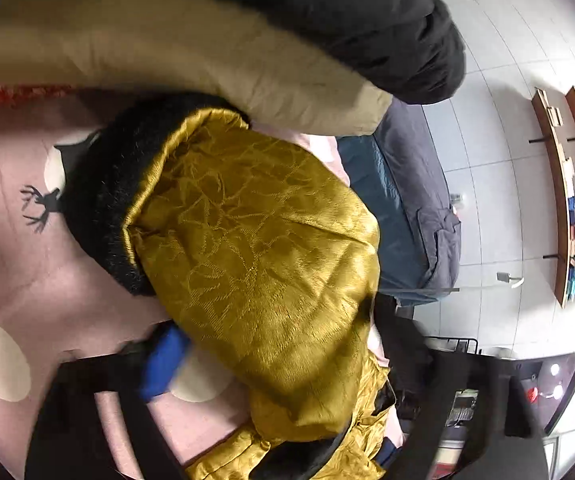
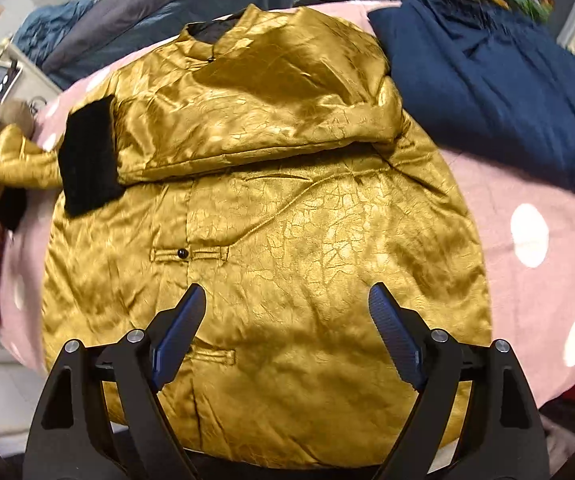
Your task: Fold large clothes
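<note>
Gold jacket [image 2: 271, 216] lies flat on the bed [image 2: 527, 300], collar away, directly beneath the open, empty right hand-held gripper [image 2: 287, 312]; the left hand-held gripper's [image 1: 167, 356] state is unclear.

One gold jacket [image 2: 271, 208] on the pink spotted blanket [image 2: 527, 200]; two black fur cuffs; one folded navy garment [image 2: 487, 80] beside it; two frog fastenings.

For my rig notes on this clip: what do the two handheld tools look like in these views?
The right tool has a matte black angular frame with round silver pivot bolts and two dark blue fingers whose pads are ribbed. Of the left tool, only one blurred blue finger on a black frame shows; the rest is behind gold fabric. No cables, markings or sleeves are clearly visible.
</note>
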Demonstrator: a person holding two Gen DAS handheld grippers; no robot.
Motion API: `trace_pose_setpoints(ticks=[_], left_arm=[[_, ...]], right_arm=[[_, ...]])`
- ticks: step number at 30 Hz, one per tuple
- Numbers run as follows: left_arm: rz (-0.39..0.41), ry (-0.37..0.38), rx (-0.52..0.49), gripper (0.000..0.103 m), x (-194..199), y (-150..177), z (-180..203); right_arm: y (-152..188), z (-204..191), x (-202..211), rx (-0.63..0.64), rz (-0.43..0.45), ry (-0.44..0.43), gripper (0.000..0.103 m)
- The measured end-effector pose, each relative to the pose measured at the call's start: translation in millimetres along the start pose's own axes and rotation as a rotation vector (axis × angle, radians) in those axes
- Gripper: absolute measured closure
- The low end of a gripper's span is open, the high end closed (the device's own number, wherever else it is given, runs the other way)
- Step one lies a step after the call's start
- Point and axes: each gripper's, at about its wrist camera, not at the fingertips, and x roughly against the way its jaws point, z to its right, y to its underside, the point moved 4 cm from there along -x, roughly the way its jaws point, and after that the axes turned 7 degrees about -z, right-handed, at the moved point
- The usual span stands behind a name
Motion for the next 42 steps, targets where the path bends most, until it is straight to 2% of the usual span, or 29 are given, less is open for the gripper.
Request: trace_pose_setpoints(ticks=[1,3,4,6,8,10,12,13,15,16,20,21,22,24,27,28,32,34,36,40,42], left_arm=[[0.003,0.008,0.003,0.046,0.0,0.6,1.3],[0.028,0.023,-0.015,0.069,4.0,4.7,9.2],[0.049,-0.005,-0.053,0.074,8.5,8.4,17.3],[0.085,-0.068,-0.148,0.09,17.0,18.8,38.5],[0.099,-0.119,-0.302,0.092,20.2,37.9,72.9],[0.084,-0.18,-0.517,0.094,13.4,72.5,114.7],[0.041,-0.222,-0.722,0.094,-4.6,120.0,149.7],[-0.007,-0.245,-0.835,0.094,-22.2,156.9,166.4],[-0.088,-0.28,-0.942,0.094,-51.4,206.7,176.3],[-0.162,-0.326,-1.017,0.094,-77.5,244.8,176.4],[-0.301,-0.523,-1.237,0.094,-147.7,333.9,142.6],[-0.326,-0.577,-1.262,0.087,-162.3,351.1,131.2],[-0.346,-0.6,-1.264,0.08,-167.1,358.5,120.2],[-0.372,-0.605,-1.258,0.046,-174.6,368.9,106.0],[-0.357,-0.557,-1.28,0.024,-156.0,373.9,101.2],[-0.353,-0.535,-1.3,0.02,-147.4,377.3,102.1],[-0.307,-0.456,-1.339,0.014,-103.4,379.5,105.0],[-0.23,-0.44,-1.298,0.014,-78.9,367.5,102.9],[-0.153,-0.449,-1.211,0.014,-62.7,346.3,103.1],[0.033,-0.442,-0.919,0.014,-19.9,272.2,85.7],[0.069,-0.422,-0.81,0.014,-9.7,241.3,76.4]], right_arm=[[-2.0,-0.4,2.0,0.011,0.005,0.005,0.02],[-8.1,-1.1,7.4,0.03,0.029,0.016,0.02],[-12.5,-1.5,9.9,0.037,0.047,0.024,0.02],[-20.2,-1.0,12.2,0.045,0.063,0.025,0.02],[-26.9,1.7,12.9,0.045,0.067,0.019,0.02],[-33.6,4.9,9.8,0.053,0.063,0.01,0.02],[-38.8,7.6,5.9,0.053,0.053,0.004,0.02],[-42.0,10.5,4.0,0.047,0.047,-0.005,0.02],[-46.8,18.1,2.1,0.024,0.04,-0.027,0.02],[-48.1,21.3,2.2,0.013,0.04,-0.035,0.02],[-51.6,45.1,3.6,-0.039,0.039,-0.049,0.02],[-51.0,50.8,3.9,-0.051,0.039,-0.05,0.02],[-49.4,59.0,3.9,-0.07,0.037,-0.05,0.02],[-44.0,75.2,1.3,-0.105,0.024,-0.05,0.02],[-35.4,91.9,-4.6,-0.139,0.005,-0.042,0.02],[-31.8,97.0,-7.9,-0.147,-0.005,-0.037,0.02],[-23.1,106.4,-19.9,-0.169,-0.038,-0.038,0.02],[-23.6,104.8,-23.5,-0.162,-0.047,-0.042,0.02],[-26.9,99.9,-23.3,-0.144,-0.044,-0.048,0.02],[-34.9,83.1,-18.3,-0.089,-0.018,-0.059,0.02],[-36.5,76.9,-15.4,-0.073,-0.008,-0.072,0.02]])
